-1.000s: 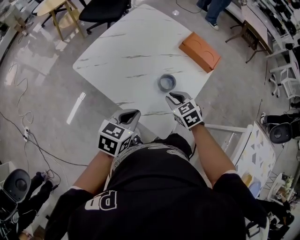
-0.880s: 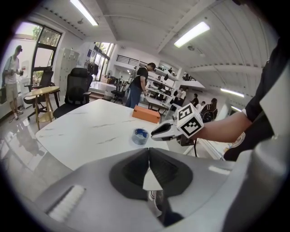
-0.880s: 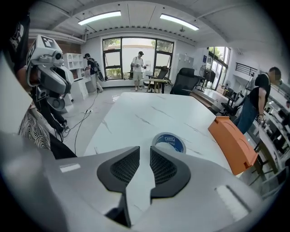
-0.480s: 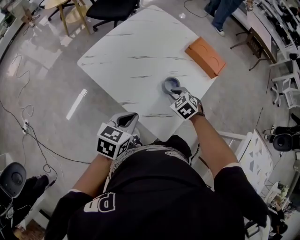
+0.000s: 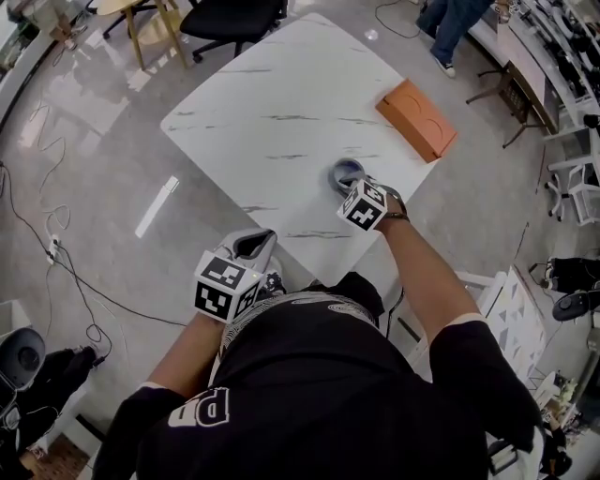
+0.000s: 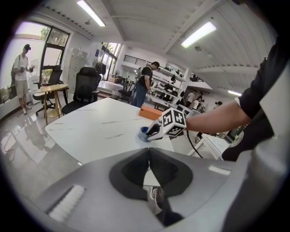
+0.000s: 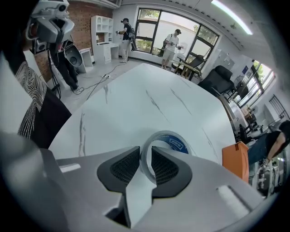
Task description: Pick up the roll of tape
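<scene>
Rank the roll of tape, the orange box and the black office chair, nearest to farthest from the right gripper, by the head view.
1. roll of tape, its wall between the jaws of the right gripper.
2. orange box, farther up and right.
3. black office chair, farthest, top left.

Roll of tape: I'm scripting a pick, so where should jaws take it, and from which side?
Grip the near wall of the grey roll of tape, one jaw in its hole, one outside, from above: it lies flat on the white marble table.

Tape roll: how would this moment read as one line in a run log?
step: grasp | right gripper: jaws on tape wall | tape: on table | left gripper: shut, empty
</scene>
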